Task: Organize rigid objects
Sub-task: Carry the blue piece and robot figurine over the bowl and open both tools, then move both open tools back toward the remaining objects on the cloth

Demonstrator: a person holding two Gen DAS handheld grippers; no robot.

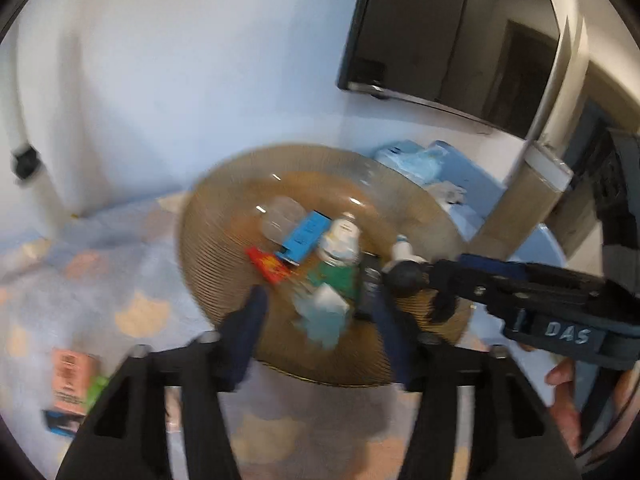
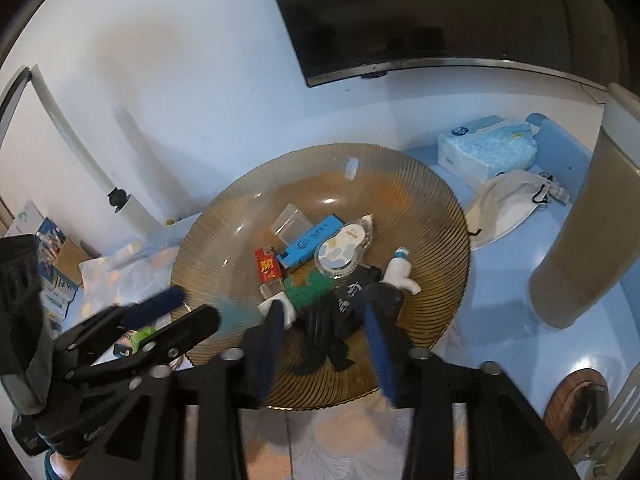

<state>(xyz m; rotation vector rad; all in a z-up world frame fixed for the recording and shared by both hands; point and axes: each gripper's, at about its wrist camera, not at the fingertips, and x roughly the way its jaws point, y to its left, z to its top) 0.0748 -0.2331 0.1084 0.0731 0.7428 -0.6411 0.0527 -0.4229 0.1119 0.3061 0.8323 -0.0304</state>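
A ribbed amber glass plate (image 1: 208,256) (image 2: 432,208) holds several small items: a blue box (image 1: 306,236) (image 2: 314,240), a red lighter (image 1: 268,266) (image 2: 268,266), a correction tape (image 1: 340,240) (image 2: 344,250), a green card (image 2: 310,286), a clear case (image 2: 292,220), a white tube (image 2: 400,270) and a black bundle (image 2: 328,332). My left gripper (image 1: 320,312) is open over the plate's near edge, with a blurred pale blue and white item (image 1: 324,316) between its fingers. My right gripper (image 2: 324,328) is open around the black bundle; it shows in the left wrist view (image 1: 404,276).
A pink box (image 1: 72,380) and green item lie on the patterned cloth at left. A tissue pack (image 2: 488,148), a white pouch (image 2: 504,200) and a tall tan cylinder (image 2: 580,240) stand right of the plate. A dark screen (image 2: 420,12) hangs on the wall.
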